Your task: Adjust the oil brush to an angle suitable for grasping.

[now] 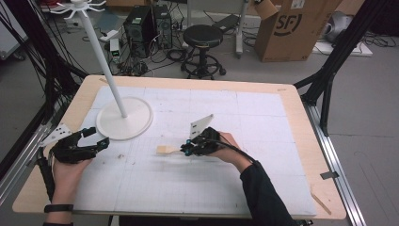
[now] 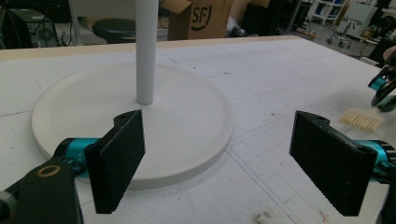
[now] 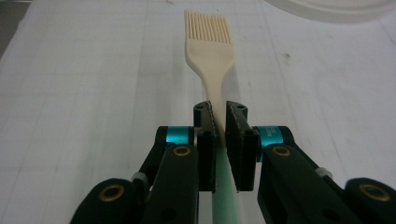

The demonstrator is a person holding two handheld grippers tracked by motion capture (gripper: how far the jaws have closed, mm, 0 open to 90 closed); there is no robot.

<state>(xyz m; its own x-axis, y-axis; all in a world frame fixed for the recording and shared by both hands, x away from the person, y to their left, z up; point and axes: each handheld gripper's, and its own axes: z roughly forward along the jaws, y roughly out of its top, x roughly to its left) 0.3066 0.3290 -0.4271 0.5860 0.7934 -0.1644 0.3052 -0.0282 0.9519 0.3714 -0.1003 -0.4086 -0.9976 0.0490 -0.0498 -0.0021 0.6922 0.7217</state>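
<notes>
Right now the right gripper (image 3: 219,116) has its jaws pinching the handle of a pastry brush (image 3: 210,42), cream bristles pointing away and a pale green handle running back under the jaws. From above, the brush (image 1: 165,149) sits low over the white surface (image 1: 263,122), near its middle, aimed toward the round base of a white stand (image 1: 124,117). The left gripper (image 2: 219,163) waits beside that base with its jaws spread wide and nothing between them.

The grip looks narrow and sits close to the brush head, so most of the handle hangs behind; I judge a quick swing could let the brush pivot or slip out, and a low carry could drag the bristles on the surface.

The right gripper view makes the pinch and the green handle plain, which the high view blurs. The high view alone shows the stand's hooked top (image 1: 77,7), well above. The left gripper view catches the bristles (image 2: 362,119) from the side, just off the surface.
</notes>
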